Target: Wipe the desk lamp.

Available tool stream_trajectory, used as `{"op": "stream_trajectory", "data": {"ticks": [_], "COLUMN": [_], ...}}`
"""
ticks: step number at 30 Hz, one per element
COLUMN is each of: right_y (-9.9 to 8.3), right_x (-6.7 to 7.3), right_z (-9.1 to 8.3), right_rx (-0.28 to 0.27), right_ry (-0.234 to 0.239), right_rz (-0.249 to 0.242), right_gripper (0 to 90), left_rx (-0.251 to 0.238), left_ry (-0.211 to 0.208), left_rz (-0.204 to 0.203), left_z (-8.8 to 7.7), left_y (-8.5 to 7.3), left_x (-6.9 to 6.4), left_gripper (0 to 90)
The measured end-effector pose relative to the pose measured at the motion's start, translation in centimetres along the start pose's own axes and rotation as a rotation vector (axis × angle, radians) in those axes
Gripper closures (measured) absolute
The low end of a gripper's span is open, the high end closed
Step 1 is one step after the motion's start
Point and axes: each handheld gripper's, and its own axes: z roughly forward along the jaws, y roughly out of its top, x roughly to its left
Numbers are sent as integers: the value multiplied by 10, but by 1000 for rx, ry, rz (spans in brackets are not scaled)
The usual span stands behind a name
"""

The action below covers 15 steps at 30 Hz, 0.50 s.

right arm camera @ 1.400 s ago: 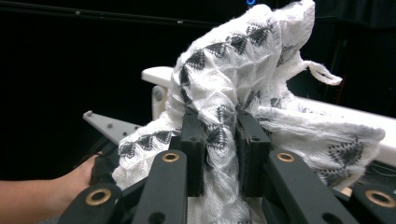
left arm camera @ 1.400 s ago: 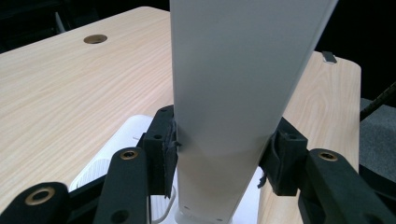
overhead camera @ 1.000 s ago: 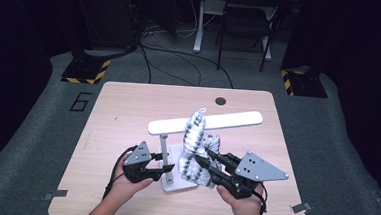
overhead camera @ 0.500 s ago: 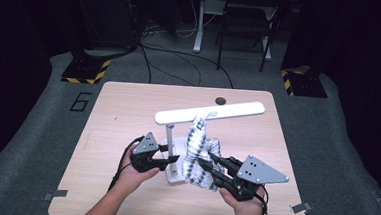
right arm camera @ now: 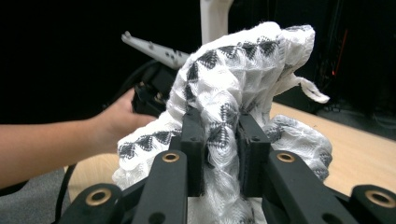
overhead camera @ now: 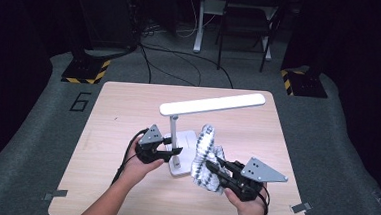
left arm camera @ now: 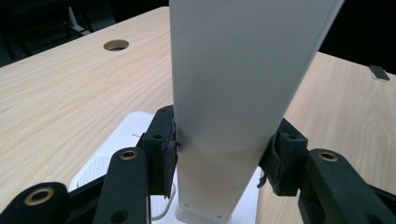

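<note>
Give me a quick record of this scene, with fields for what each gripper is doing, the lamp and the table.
left gripper: shut on the lamp's post
right gripper: shut on the patterned cloth
lamp: white desk lamp, base on the table, long head level above it
patterned cloth: white with black pattern, bunched, right of the lamp's base
table: light wood

One lamp [overhead camera: 198, 119], one cloth [overhead camera: 207, 156]

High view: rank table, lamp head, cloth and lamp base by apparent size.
1. Table, largest by far.
2. Lamp head, the long white bar.
3. Cloth, bunched in the right gripper.
4. Lamp base, partly hidden by the cloth, so its place against the cloth is unsure.
</note>
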Motion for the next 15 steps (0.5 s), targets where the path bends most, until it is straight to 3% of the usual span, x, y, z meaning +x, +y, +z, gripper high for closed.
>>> {"op": "stream_trajectory", "data": {"ticks": [3,8,14,15], "right_y": [-7,-18,-29,-30], "right_x": [-4,-10,-13,-12], "right_z": [0,2,6,6], "right_rx": [10,44,54,50], "right_ry": [-7,-22,-34,-61], "right_rz": [19,38,41,42], "right_gripper": [758,757,758,758], "left_rx": [1,0,-14,-17], "left_ry": [2,-17,-32,-28], "left_rz": [11,-21,-27,-17], "left_z": [1,-1,-14,-19], "left_y": [0,0,1,2], "left_x": [2,3,2,1], "left_gripper": [519,502,438,431]}}
